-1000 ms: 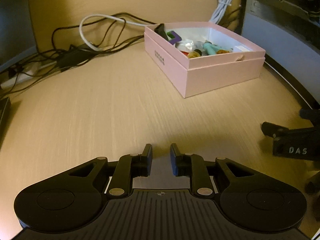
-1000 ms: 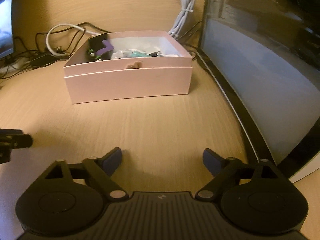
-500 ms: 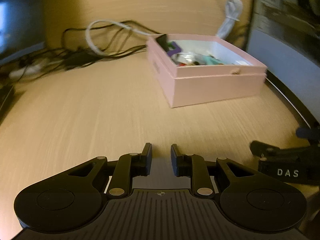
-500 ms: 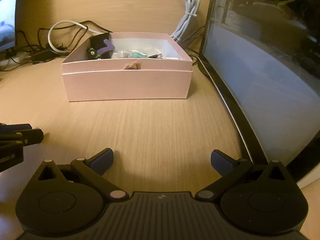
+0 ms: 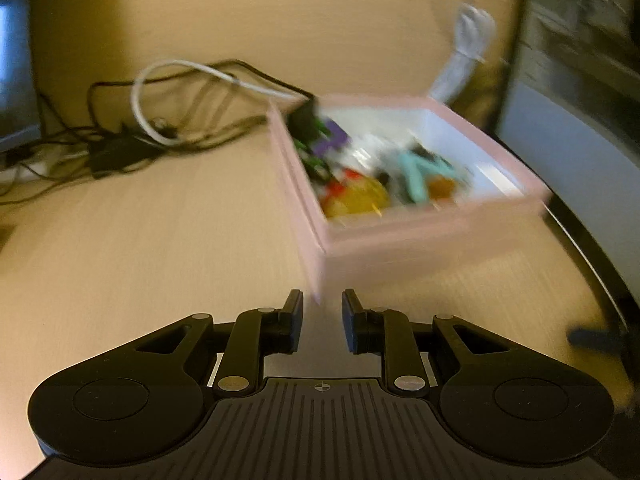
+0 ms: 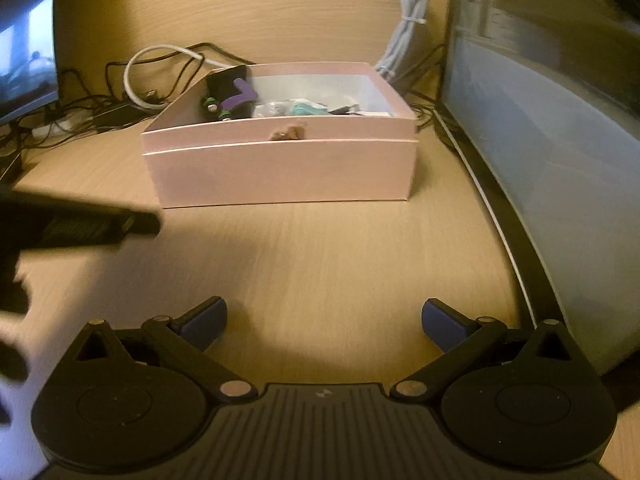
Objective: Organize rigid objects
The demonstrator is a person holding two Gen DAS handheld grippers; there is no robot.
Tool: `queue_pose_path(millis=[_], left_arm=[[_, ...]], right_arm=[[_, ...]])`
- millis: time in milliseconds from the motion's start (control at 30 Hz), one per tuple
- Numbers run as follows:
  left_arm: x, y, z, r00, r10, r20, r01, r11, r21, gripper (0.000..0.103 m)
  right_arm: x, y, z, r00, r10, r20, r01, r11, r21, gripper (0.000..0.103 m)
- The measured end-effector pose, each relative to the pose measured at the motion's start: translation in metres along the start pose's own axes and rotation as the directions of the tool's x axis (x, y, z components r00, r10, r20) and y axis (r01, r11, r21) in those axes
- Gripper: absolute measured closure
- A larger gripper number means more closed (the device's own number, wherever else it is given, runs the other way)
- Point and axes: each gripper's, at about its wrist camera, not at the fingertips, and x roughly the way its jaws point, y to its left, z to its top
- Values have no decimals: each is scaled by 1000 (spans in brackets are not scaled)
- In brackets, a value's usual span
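The desk [image 6: 340,264] is pale wood grain and carries everything in sight. Along its right side stands a large curved monitor [image 6: 560,152], its dark lower edge sweeping toward the near right corner; a smaller lit screen [image 6: 24,68] sits at the far left.

The pink box [image 6: 280,172] rests on the desk toward the back, just left of the monitor, open on top. In the right wrist view its long axis runs left to right, with a broad side wall facing the camera. In the left wrist view, which is smeared by motion, the box [image 5: 420,240] sits turned, with one near corner pointing toward the camera just beyond the fingertips. Inside lie small rigid items: a black block [image 6: 228,80] at the back left corner with a purple piece [image 6: 240,96] leaning on it, a teal piece [image 5: 416,172] and a yellow-orange piece [image 5: 360,200] nearer the front; finer detail is blurred.

Behind the box a tangle of black cables [image 6: 100,108] and a white cable loop [image 6: 160,60] lie on the desk, and a bundled white cord [image 6: 404,28] hangs at the back right.

The left tool [image 5: 322,316] has its fingers drawn nearly together, a narrow gap between them and nothing held. The right tool [image 6: 324,320] is spread wide and empty, well short of the box.
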Motion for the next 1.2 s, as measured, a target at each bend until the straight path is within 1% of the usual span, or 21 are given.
queue_pose_path(millis=[100, 200, 267, 400, 467, 533, 600, 667, 700, 733, 767, 833, 933, 1100, 1133, 1200], left_arm=[[8, 13, 12, 1000, 13, -4, -13, 1000, -27, 77], [14, 21, 21, 999, 41, 7, -41, 999, -17, 77], [16, 28, 22, 1000, 15, -1, -15, 999, -32, 77], [9, 27, 4, 999, -33, -24, 33, 999, 21, 77], [3, 30, -11, 999, -21, -43, 23, 999, 50, 77], [-5, 36, -27, 997, -15, -78, 18, 999, 46, 77], [-16, 38, -38, 998, -14, -59, 19, 996, 84, 77], [-22, 38, -46, 999, -24, -26, 28, 991, 131, 77], [-23, 39, -49, 999, -30, -11, 31, 990, 135, 78], [-24, 40, -51, 999, -36, -1, 36, 992, 123, 78], [-24, 40, -51, 999, -40, 3, 40, 992, 118, 78], [-25, 38, -52, 999, -49, 4, 48, 990, 129, 78], [-22, 30, -50, 997, -77, 4, 76, 985, 156, 78], [-18, 17, -50, 993, -117, 8, 114, 978, 175, 78], [-18, 16, -50, 993, -117, 9, 113, 978, 174, 78], [-17, 19, -50, 993, -118, 7, 116, 984, 133, 78]], right_arm=[[4, 5, 10, 999, 27, -31, -28, 999, -23, 0], [1, 6, 18, 1000, 11, 10, -10, 1000, -15, 0], [1, 5, 20, 1000, 3, 15, -3, 1000, -2, 0], [9, 2, 19, 999, -37, -7, 37, 998, 57, 0], [10, 3, 18, 999, -36, -22, 38, 995, 95, 0], [5, 5, 16, 998, -39, -50, 45, 990, 131, 0], [-1, 9, 12, 998, -29, -63, 38, 988, 151, 0], [-5, 18, 4, 998, -38, -51, 44, 991, 128, 0], [-4, 25, 0, 997, -70, -42, 73, 994, 86, 0], [-5, 29, -4, 996, -93, -9, 93, 994, 64, 0], [-7, 31, -7, 994, -105, 14, 104, 993, 64, 0], [-9, 28, -9, 994, -106, 14, 104, 988, 113, 0], [-8, 28, -7, 992, -123, 11, 120, 985, 122, 0], [-4, 27, -5, 992, -125, 32, 120, 985, 122, 0], [-2, 27, -4, 992, -119, 39, 114, 987, 116, 0], [1, 24, -2, 993, -110, 48, 104, 989, 107, 0]])
